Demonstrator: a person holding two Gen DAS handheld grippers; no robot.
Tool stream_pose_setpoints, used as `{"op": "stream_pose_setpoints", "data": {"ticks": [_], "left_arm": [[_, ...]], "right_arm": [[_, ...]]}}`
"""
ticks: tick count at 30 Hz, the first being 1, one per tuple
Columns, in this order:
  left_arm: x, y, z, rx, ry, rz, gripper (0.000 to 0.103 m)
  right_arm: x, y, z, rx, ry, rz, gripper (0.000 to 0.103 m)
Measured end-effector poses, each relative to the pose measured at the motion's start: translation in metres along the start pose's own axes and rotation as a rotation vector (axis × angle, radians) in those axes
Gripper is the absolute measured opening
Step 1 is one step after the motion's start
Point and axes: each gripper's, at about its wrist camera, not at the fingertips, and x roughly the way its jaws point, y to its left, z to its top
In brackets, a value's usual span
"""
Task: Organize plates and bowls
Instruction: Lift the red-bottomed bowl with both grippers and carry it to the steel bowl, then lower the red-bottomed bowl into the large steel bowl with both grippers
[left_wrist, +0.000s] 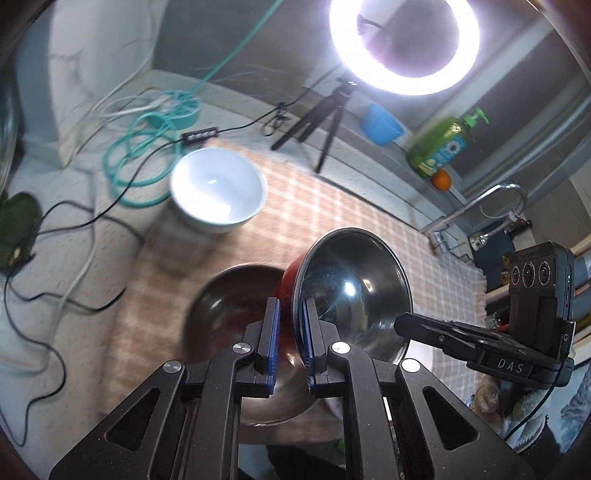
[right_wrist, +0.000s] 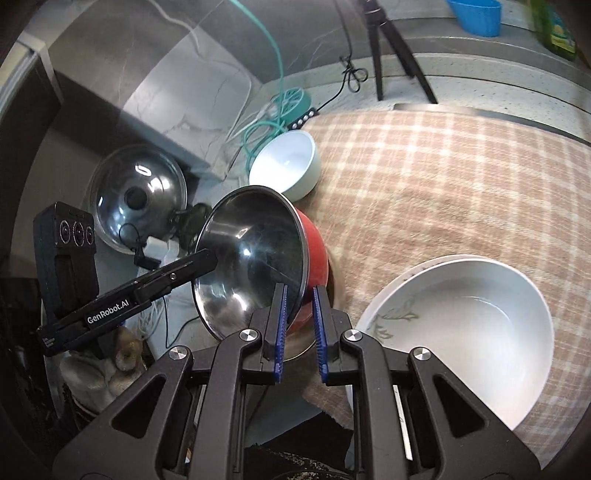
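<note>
Left gripper, nearest in the left wrist view, blue pads pinching the rim of the red bowl, one pad on the red outside and one on the steel inside. Right gripper nips the opposite rim of the same bowl, which hangs tilted on edge, lifted above the checked cloth. Each gripper's lower body is cut off by the frame edge. Lettering "DAS" is legible on the right gripper as seen from the left; "GenRobot.AI" on the left gripper as seen from the right. Directly beneath the red bowl, a dark steel bowl rests on the cloth, blurred and partly hidden by the fingers. Near right, a large white bowl sits in a patterned plate, most of it covered. Farther left, a small white bowl stands at the cloth's edge; beyond it, coiled teal cable. A glass lid lies off the cloth, left. Far right, a green soap bottle, its label unreadable, a faucet, and a glaring ring light on a tripod
</note>
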Motion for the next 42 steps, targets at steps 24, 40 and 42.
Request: {"op": "stream_pose_setpoints", "data": {"ticks": [24, 40, 42], "left_arm": [[0.030, 0.035, -0.026, 0.044, 0.106, 0.143, 0.010], [0.040, 0.030, -0.024, 0.092, 0.136, 0.183, 0.010], [0.040, 0.030, -0.025, 0.097, 0.134, 0.189, 0.010]], "right_arm": [[0.075, 0.020, -0.014, -0.116, 0.154, -0.166, 0.014], [0.078, 0.021, -0.013, -0.135, 0.158, -0.189, 0.017], [0.078, 0.022, -0.014, -0.140, 0.158, -0.194, 0.017]]}}
